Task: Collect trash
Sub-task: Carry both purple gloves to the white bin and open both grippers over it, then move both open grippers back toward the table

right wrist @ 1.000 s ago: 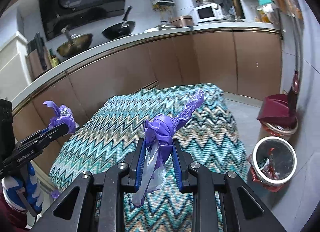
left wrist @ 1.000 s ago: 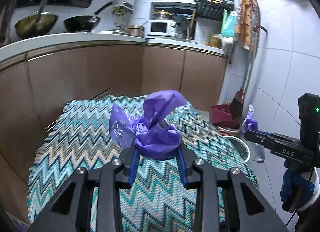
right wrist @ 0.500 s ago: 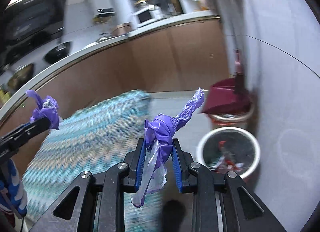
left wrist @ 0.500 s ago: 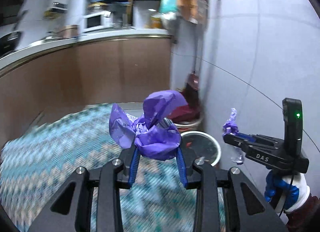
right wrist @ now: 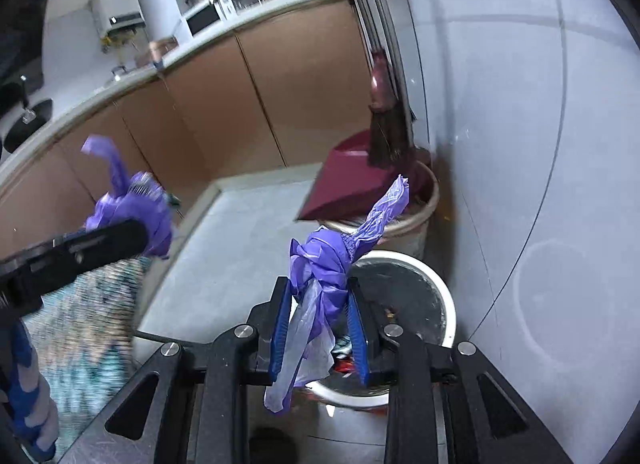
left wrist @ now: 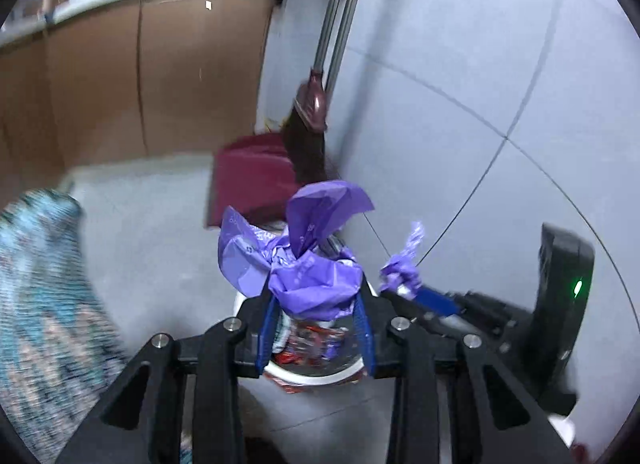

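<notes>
My left gripper (left wrist: 316,296) is shut on a crumpled purple plastic bag (left wrist: 304,260) and holds it over the round white trash bin (left wrist: 320,374) on the floor. My right gripper (right wrist: 318,304) is shut on a twisted purple plastic bag (right wrist: 332,260) above the same bin (right wrist: 436,288), which holds colourful wrappers. The right gripper (left wrist: 404,284) also shows in the left wrist view, just right of the left one. The left gripper (right wrist: 140,232) shows at the left of the right wrist view, with its bag (right wrist: 128,199).
A dark red dustpan (right wrist: 348,183) and a broom (right wrist: 386,131) stand on a tub against the grey tiled wall behind the bin. The zigzag-patterned cloth (left wrist: 44,304) lies to the left. Brown cabinets (right wrist: 260,103) run along the back.
Both grippers have swung right, away from the zigzag cloth, and now hang over the trash bin by the wall. Each still holds its purple bag.
</notes>
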The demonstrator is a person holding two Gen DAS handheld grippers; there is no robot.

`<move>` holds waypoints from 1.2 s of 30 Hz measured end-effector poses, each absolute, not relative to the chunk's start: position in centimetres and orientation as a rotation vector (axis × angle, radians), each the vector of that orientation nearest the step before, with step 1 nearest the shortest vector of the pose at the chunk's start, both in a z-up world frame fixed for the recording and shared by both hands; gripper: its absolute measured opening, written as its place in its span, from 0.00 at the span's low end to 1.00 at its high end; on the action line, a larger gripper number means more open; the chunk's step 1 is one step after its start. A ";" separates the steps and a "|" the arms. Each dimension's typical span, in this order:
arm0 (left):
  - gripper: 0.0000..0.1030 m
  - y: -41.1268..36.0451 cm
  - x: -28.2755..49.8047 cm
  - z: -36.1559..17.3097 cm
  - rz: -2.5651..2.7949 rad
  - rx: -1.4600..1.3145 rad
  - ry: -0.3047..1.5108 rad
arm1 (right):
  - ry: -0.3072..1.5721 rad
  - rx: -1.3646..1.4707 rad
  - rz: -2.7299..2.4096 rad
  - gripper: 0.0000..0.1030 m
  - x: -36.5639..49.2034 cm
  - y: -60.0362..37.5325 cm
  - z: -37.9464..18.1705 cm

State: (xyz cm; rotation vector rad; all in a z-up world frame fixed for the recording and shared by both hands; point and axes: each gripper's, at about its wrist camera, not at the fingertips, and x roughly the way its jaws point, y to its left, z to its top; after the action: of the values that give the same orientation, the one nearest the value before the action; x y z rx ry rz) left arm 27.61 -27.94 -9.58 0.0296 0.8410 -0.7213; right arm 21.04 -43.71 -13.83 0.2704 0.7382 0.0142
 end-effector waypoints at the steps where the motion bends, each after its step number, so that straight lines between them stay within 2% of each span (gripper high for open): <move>1: 0.33 -28.5 28.3 -10.4 -0.727 0.017 0.866 | 0.758 0.272 0.012 0.26 21.7 -44.2 -14.8; 6: 0.37 -30.4 31.1 -13.1 -0.744 -0.046 0.957 | 0.814 0.261 -0.010 0.27 23.7 -45.2 -17.5; 13: 0.41 -31.3 32.7 -14.4 -0.778 -0.117 1.008 | 0.842 0.275 -0.040 0.42 23.7 -46.4 -19.0; 17: 0.41 -31.4 32.7 -14.2 -0.803 -0.128 1.020 | 0.837 0.300 -0.059 0.44 22.7 -46.5 -18.9; 27: 0.41 -29.8 29.8 -10.9 -0.802 -0.118 0.954 | 0.783 0.299 -0.083 0.48 18.7 -44.6 -15.1; 36: 0.41 -24.2 23.2 -5.6 -0.686 -0.055 0.771 | 0.693 0.238 -0.064 0.67 14.2 -40.3 -9.1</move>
State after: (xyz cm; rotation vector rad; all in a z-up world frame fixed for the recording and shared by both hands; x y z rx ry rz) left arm 23.16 -24.19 -5.57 -0.0551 0.7712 -0.6865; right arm 14.20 -40.34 -9.12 0.2376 0.6927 -0.0636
